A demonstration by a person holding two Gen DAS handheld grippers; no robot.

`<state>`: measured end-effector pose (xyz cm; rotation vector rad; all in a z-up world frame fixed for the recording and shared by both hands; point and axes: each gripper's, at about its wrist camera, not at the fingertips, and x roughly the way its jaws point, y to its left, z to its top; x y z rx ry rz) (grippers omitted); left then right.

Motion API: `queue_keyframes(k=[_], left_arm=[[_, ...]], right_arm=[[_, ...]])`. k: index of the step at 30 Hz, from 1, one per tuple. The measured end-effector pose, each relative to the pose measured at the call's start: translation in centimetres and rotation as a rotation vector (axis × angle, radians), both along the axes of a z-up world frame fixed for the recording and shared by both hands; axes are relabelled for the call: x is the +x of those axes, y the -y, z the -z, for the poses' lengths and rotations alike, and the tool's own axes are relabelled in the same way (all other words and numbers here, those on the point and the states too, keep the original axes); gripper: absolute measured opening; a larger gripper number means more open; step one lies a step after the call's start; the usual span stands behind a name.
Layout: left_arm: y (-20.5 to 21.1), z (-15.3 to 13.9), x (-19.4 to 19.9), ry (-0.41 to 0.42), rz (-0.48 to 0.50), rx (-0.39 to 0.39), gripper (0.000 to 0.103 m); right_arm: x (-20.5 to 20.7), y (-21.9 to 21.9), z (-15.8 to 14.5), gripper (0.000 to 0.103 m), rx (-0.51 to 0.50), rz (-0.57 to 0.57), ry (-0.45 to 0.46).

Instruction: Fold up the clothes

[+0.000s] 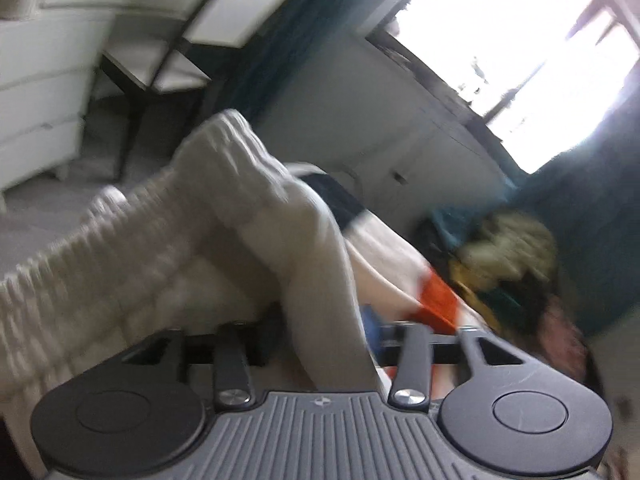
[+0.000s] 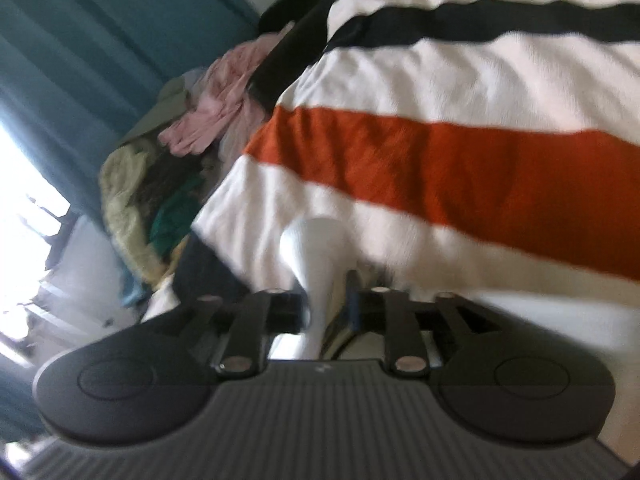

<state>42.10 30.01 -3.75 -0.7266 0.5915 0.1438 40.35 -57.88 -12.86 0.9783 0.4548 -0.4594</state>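
Observation:
My left gripper (image 1: 320,320) is shut on a cream knitted garment (image 1: 180,240), lifted in the air; its ribbed edge trails to the left and a fold rises between the jaws. My right gripper (image 2: 324,300) is shut on a white fold of the same pale garment (image 2: 316,248), held just above the bed. The striped bedspread (image 2: 480,80), white with orange and black bands, fills the right wrist view. Both views are motion-blurred.
A heap of mixed clothes (image 2: 168,184), pink, green and yellow, lies at the bed's edge; it also shows in the left wrist view (image 1: 508,260). Teal curtains (image 2: 100,40) and a bright window (image 1: 520,60) stand behind. White drawers (image 1: 44,100) are at the left.

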Motion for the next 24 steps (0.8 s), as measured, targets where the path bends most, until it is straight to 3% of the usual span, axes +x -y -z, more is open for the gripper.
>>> queue_keyframes(k=[1, 3, 5, 9, 17, 20, 24], left_arm=[[0.2, -0.5, -1.1, 0.016, 0.024, 0.012, 0.055], [0.9, -1.6, -3.9, 0.053, 0.022, 0.049, 0.065], [1.3, -1.8, -6.4, 0.063, 0.022, 0.011, 0.067], [1.6, -1.6, -11.7, 0.048, -0.033, -0.115, 0.069], [2.5, -0.4, -21.6, 0.101, -0.127, -0.317, 0.074], [3.1, 1.1, -23.1, 0.115, -0.177, -0.374, 0.074], [3.3, 3.1, -22.4, 0.075, -0.219, -0.371, 0.071]], right_arm=[[-1.2, -0.2, -0.7, 0.048, 0.01, -0.004, 0.019], [-3.7, -0.6, -2.0, 0.061, 0.029, -0.009, 0.058], [-6.8, -1.5, -3.1, 0.064, 0.042, 0.0, 0.097], [-11.1, -3.1, -2.6, 0.064, 0.127, -0.017, 0.128], [-18.8, -6.6, -0.5, 0.063, 0.297, -0.059, 0.195], [-21.7, -7.9, 0.3, 0.049, 0.361, -0.075, 0.22], [-21.2, -7.8, 0.8, 0.047, 0.358, -0.12, 0.229]])
